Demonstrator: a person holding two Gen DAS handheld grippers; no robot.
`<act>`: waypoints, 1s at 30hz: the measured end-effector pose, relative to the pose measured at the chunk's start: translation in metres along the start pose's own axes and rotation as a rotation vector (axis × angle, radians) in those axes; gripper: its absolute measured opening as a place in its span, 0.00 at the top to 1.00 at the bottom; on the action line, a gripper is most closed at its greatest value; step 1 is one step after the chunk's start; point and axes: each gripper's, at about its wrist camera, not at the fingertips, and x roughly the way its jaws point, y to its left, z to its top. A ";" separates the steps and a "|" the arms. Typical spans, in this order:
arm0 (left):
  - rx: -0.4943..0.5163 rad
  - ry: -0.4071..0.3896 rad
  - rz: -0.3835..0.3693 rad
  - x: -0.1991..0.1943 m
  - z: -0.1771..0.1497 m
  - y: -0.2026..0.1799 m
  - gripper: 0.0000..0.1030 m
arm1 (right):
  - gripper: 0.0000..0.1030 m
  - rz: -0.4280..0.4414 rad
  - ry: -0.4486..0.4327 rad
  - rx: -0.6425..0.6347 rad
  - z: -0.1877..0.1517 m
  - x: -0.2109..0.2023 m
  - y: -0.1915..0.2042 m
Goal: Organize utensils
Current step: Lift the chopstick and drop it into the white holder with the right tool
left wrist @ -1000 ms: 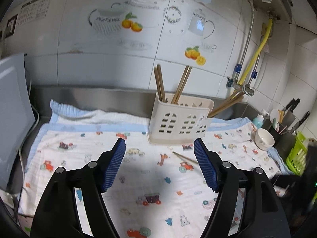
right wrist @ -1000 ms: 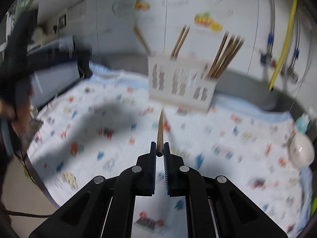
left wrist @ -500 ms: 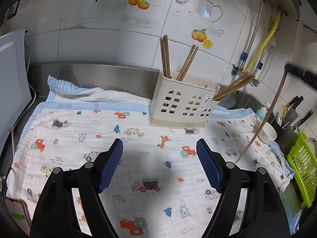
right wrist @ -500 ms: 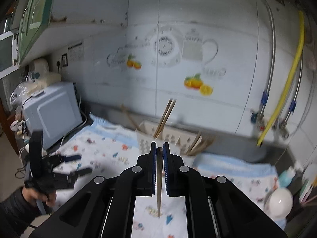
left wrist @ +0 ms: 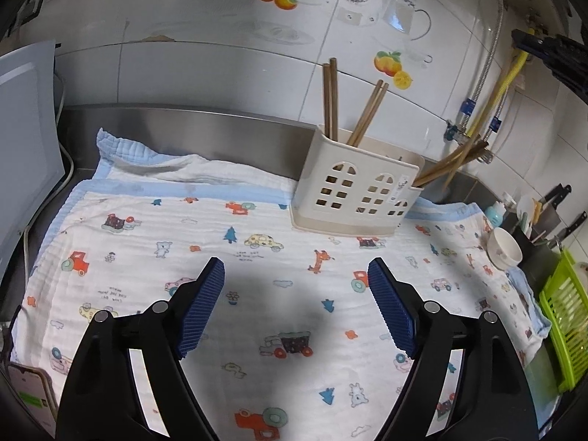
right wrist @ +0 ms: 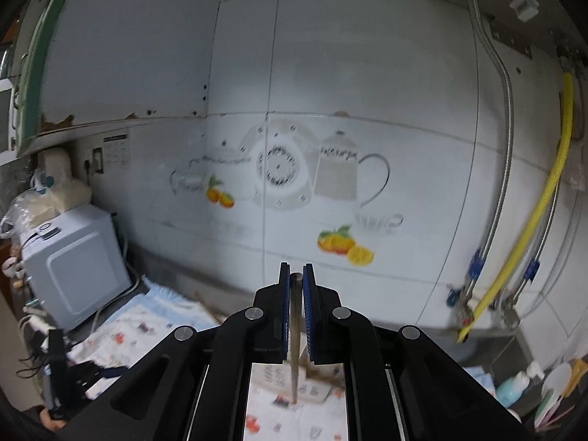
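From your left wrist: the left gripper (left wrist: 296, 305) has just been opening, nothing between its jaws – cloth (left wrist: 257, 257) bare, chopsticks already in the holder (left wrist: 358, 193). From your right wrist: right gripper (right wrist: 296, 308) clamps one chopstick (right wrist: 294, 349) high above – it's left to drop in

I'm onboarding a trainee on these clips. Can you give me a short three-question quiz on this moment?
1. True or false: the right tool is clamped on a single chopstick.
2. The left tool over the printed cloth is: A) open and empty, B) shut on a spoon, C) holding a bowl.
3. Fill in: chopsticks stand in the cream ____ by the wall.

Key: 1 true; 2 A; 3 utensil holder.
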 end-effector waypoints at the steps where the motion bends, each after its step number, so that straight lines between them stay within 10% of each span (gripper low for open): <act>1: -0.003 -0.001 0.003 0.000 0.001 0.002 0.22 | 0.93 -0.006 -0.006 0.000 0.002 0.005 -0.001; 30: -0.014 -0.032 0.051 -0.004 0.006 0.011 0.06 | 0.88 -0.038 0.076 0.029 -0.028 0.076 -0.031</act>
